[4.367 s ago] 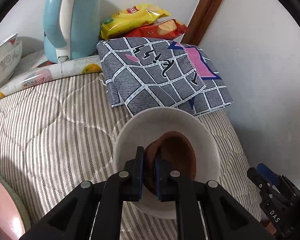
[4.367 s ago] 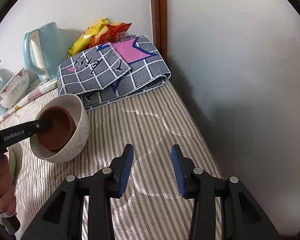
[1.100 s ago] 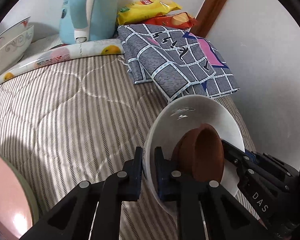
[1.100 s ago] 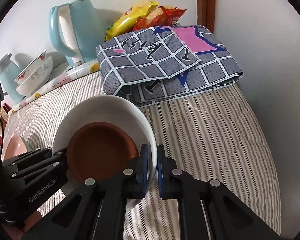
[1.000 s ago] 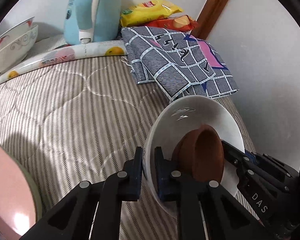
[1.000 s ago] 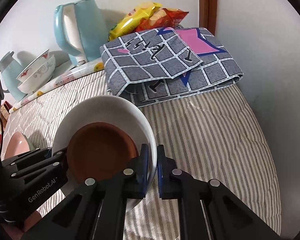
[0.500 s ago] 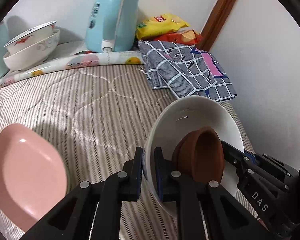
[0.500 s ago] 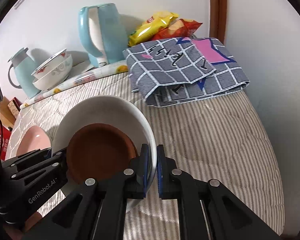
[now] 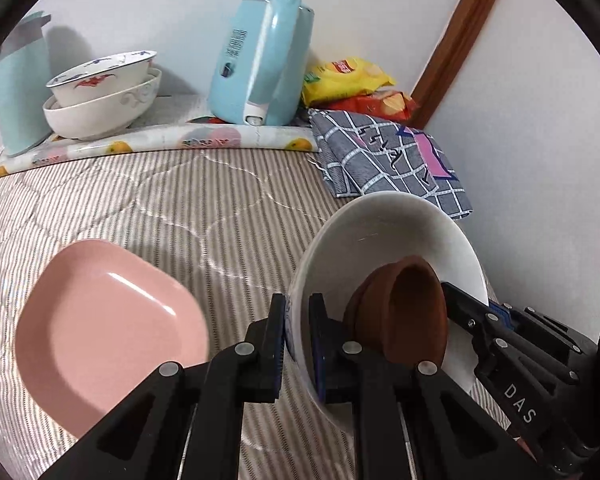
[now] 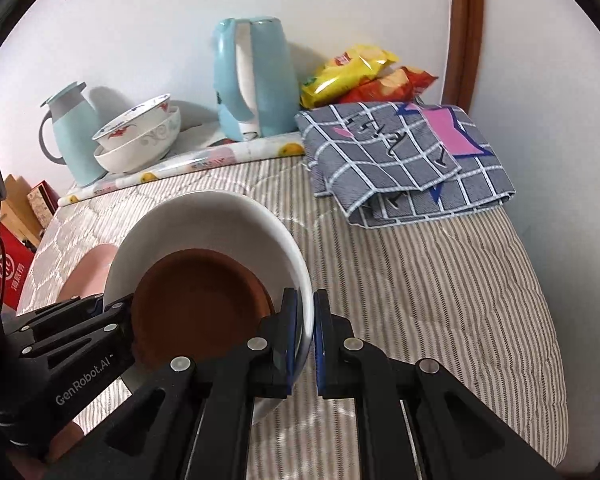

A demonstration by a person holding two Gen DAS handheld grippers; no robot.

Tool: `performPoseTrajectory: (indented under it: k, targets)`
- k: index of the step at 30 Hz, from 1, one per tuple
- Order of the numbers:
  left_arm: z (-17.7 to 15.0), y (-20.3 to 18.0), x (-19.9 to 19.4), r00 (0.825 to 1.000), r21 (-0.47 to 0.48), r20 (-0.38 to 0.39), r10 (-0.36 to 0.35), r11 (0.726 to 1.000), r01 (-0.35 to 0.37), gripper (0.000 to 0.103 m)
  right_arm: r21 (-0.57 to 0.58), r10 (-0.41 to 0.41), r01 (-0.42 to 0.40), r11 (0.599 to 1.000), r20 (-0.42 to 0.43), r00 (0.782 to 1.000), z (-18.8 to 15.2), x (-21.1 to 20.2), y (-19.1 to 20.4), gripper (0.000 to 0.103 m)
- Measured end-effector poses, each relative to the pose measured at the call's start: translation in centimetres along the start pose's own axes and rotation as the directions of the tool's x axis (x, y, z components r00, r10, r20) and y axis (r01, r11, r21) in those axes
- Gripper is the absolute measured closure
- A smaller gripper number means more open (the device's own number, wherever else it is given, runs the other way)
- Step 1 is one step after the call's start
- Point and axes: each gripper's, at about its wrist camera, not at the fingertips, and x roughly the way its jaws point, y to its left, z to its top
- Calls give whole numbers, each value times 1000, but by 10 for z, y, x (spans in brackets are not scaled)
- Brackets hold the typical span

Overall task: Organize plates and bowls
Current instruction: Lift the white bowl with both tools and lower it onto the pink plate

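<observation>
The white bowl (image 9: 384,236), with the brown bowl (image 9: 404,312) inside, hangs above the bed (image 9: 180,200). The left gripper (image 9: 298,340) and right gripper (image 10: 306,340) each pinch its rim on opposite sides. The pink plate (image 9: 100,328) lies just left, nearer the left gripper.

Right wrist view: pink plate (image 10: 90,272) mostly hidden behind white bowl (image 10: 220,216). Left wrist view: thermos jug (image 9: 16,92) cut off at frame edge. Chip packet (image 9: 346,80) lettering too small to read.
</observation>
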Motion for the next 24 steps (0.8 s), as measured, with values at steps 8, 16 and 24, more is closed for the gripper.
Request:
performPoseTrajectory:
  k: [8, 16, 24]
  targets:
    - [-2, 26, -20, 1000, -17, 16, 18, 1000, -18, 91, -18, 16, -15, 1000, 6, 1000, -1, -5, 31, 96]
    - [-4, 57, -36, 998, -42, 29, 47, 998, -46, 91, -38, 47, -46, 998, 20, 999, -3, -6, 65, 96]
    - [-5, 85, -50, 996, -74, 45, 79, 994, -75, 91, -72, 88, -86, 994, 18, 996, -3, -3, 94, 96]
